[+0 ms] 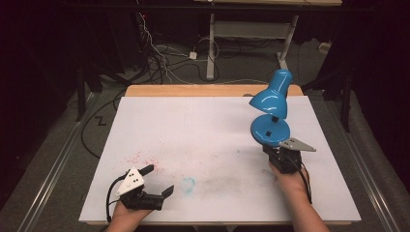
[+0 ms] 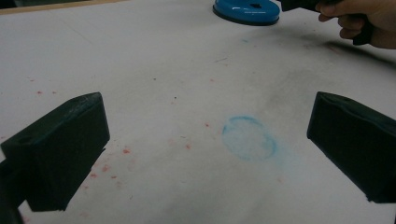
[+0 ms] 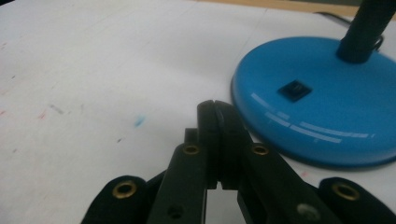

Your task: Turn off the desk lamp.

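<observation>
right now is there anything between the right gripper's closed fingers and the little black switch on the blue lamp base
Nothing visible stands in the way. The right gripper has its fingers shut, tips just short of the rim of the round glossy blue lamp base. Past the rim, bare blue surface runs to the small black square switch; the black lamp stem rises farther back.

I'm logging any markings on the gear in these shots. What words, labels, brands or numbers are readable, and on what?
No text reads anywhere in these pictures.
Lamp base: pale streaks along the front edge, a printed band or glare, too blurred to tell; the black switch shows no legible mark.
White sheet: a blue ring stain and red specks, no writing.
Left gripper plate and right gripper: holes and screws, no lettering.
</observation>
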